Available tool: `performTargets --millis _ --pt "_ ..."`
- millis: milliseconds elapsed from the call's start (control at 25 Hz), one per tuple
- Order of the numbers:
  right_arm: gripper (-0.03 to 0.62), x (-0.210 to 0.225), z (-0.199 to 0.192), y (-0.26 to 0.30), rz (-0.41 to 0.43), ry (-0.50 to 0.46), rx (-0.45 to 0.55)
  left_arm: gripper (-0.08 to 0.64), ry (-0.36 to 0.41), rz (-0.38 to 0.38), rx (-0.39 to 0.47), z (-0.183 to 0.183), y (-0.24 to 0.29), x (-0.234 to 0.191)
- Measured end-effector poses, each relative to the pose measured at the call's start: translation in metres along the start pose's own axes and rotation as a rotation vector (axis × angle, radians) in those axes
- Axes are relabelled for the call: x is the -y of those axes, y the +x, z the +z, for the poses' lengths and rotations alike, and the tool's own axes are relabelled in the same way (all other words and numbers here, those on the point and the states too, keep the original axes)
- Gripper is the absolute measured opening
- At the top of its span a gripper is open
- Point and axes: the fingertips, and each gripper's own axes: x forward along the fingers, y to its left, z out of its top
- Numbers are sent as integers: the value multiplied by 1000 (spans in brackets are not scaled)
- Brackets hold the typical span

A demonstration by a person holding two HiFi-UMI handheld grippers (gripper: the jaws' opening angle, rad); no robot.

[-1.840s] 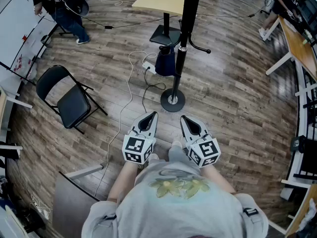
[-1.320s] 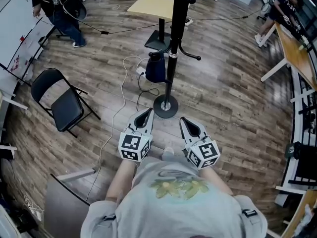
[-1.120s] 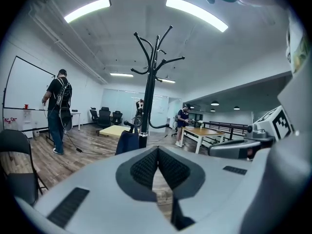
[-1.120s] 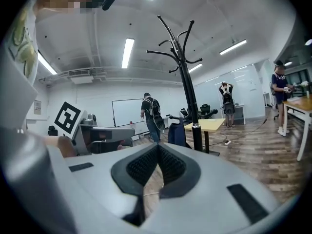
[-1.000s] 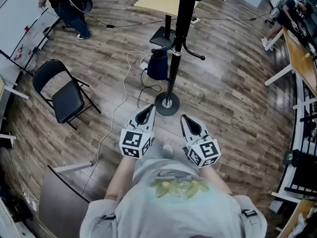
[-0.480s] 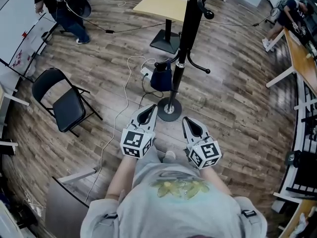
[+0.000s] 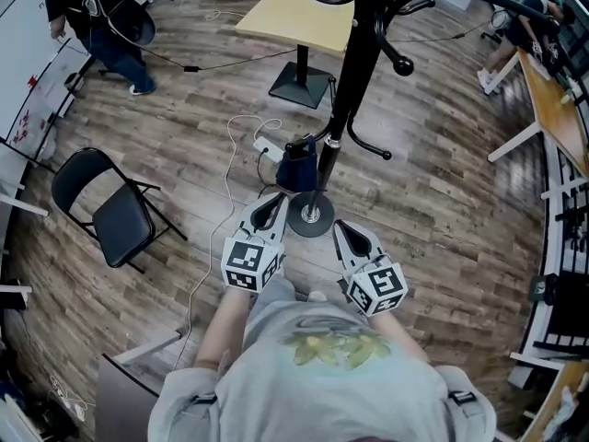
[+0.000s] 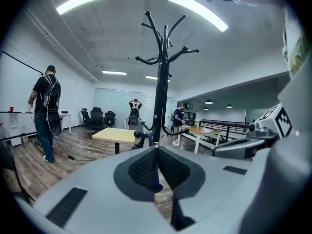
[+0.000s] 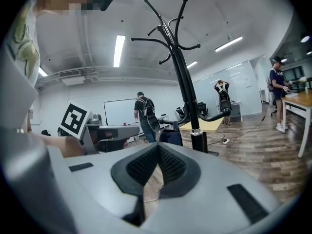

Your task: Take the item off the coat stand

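Note:
A black coat stand [image 7: 354, 72] rises right in front of me, its round base [image 7: 311, 215] on the wood floor between my two gripper tips. A dark blue bag [image 7: 296, 166] hangs low on it, left of the pole. My left gripper [image 7: 272, 201] and right gripper [image 7: 342, 228] are held side by side close to my body, both shut and empty. In the left gripper view the shut jaws [image 8: 156, 147] point at the stand [image 8: 160, 91]. The right gripper view shows shut jaws [image 9: 158, 146], the pole [image 9: 186, 96] and the bag [image 9: 170, 135] beyond them.
A black folding chair [image 7: 110, 210] stands at the left. A white cable and power strip [image 7: 267, 147] lie by the bag. Behind the stand is a yellow table [image 7: 299, 12]. One person [image 7: 97, 17] stands far left, another [image 7: 525, 26] by the desk [image 7: 561, 99] at the right.
The stand has drawn nearer: its base now sits between the gripper tips and its upper hooks fill the top of the view. Both grippers stay shut, side by side.

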Motion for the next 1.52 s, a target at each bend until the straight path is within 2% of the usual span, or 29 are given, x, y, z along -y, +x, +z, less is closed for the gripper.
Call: performTargets --millis 160,320,480,600,840,1080,1520 --pt "6 6 3 11 -16 -1 -5 21 9 -9 -5 4 13 -13" --pt "6 9 3 24 -30 1 -14 143 44 -32 -30 4 27 -24" --pt "6 10 5 34 -37 0 -11 219 88 -57 -36 7 36 -30" --pt "6 10 5 38 -43 1 -11 250 100 -73 -38 8 40 -34" --pt "6 12 3 44 -56 11 -19 279 110 -78 -46 8 44 -42" --pt "6 14 -2 49 -68 16 -22 299 124 -86 -88 -5 49 -47" --pt "6 20 -1 63 -102 25 -21 309 157 -146 -145 -20 77 -53"
